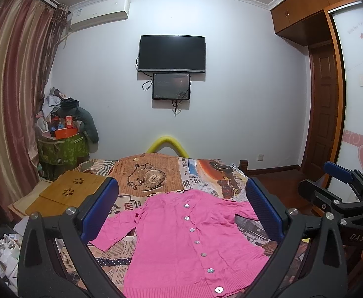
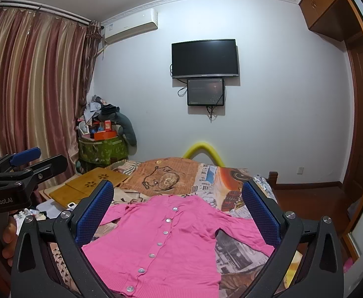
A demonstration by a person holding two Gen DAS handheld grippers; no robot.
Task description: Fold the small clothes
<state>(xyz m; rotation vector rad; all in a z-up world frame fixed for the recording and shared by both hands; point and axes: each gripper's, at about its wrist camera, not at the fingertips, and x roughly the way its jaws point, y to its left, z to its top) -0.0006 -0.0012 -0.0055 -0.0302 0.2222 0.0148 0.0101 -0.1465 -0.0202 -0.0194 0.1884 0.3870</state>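
A pink buttoned cardigan point(image 1: 181, 243) lies spread flat on the bed, front up, collar toward the far end, both sleeves out to the sides. It also shows in the right wrist view point(image 2: 171, 245). My left gripper point(image 1: 181, 208) is open and empty, held above the cardigan's near part. My right gripper point(image 2: 177, 208) is open and empty too, held above the cardigan. The right gripper shows at the right edge of the left wrist view point(image 1: 340, 188). The left gripper shows at the left edge of the right wrist view point(image 2: 30, 164).
The bed cover point(image 1: 156, 173) has a newspaper and pocket-watch print. A wooden lap table point(image 1: 67, 193) lies at the bed's left side. A cluttered green bin point(image 1: 62, 146) stands by the curtain. A yellow foam tube point(image 1: 167, 144) rises behind the bed. Wardrobe and door stand right.
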